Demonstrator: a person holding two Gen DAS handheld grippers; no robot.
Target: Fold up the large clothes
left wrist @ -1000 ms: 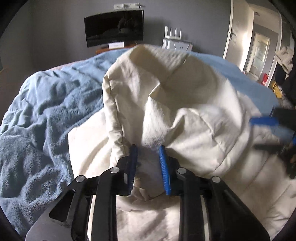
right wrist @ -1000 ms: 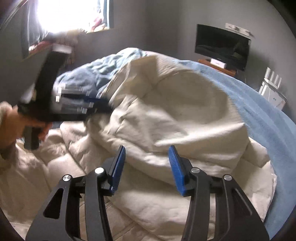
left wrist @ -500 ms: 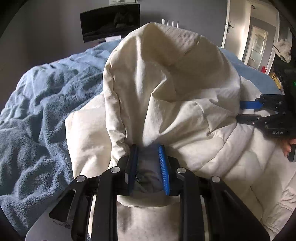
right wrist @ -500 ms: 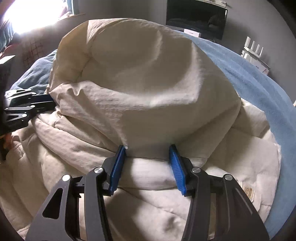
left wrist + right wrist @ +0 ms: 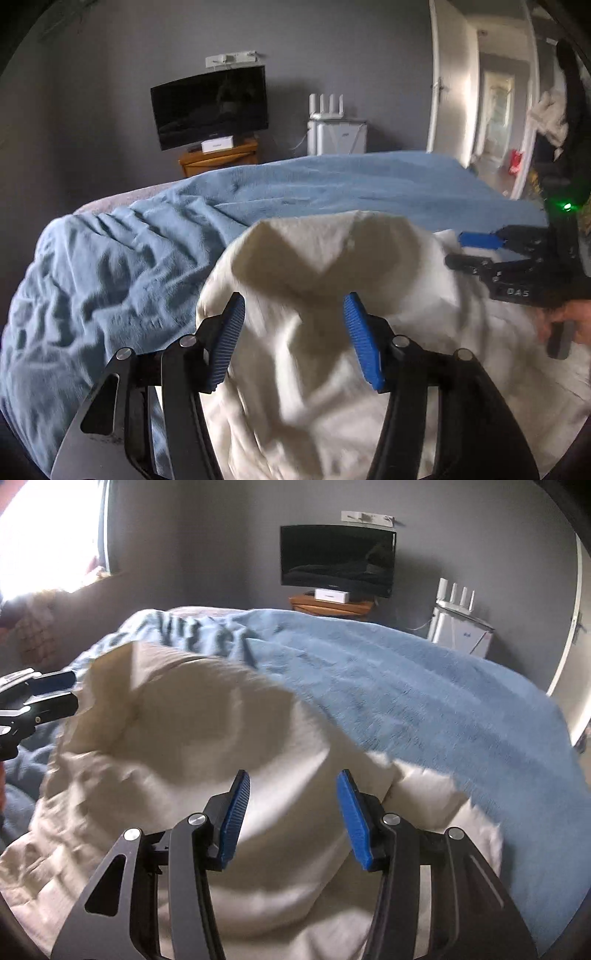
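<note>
Cream duvet [image 5: 332, 280] bulges (blurred) between the opening left hand-held gripper [image 5: 294, 314], pads clear.

Bunched cream garment [image 5: 325, 332] before both jaws

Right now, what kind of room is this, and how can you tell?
It looks like a bedroom. A big bed is covered with a blue blanket, and a cream quilted cover is heaped on top. A dark TV sits on a small wooden stand by the grey wall.
</note>
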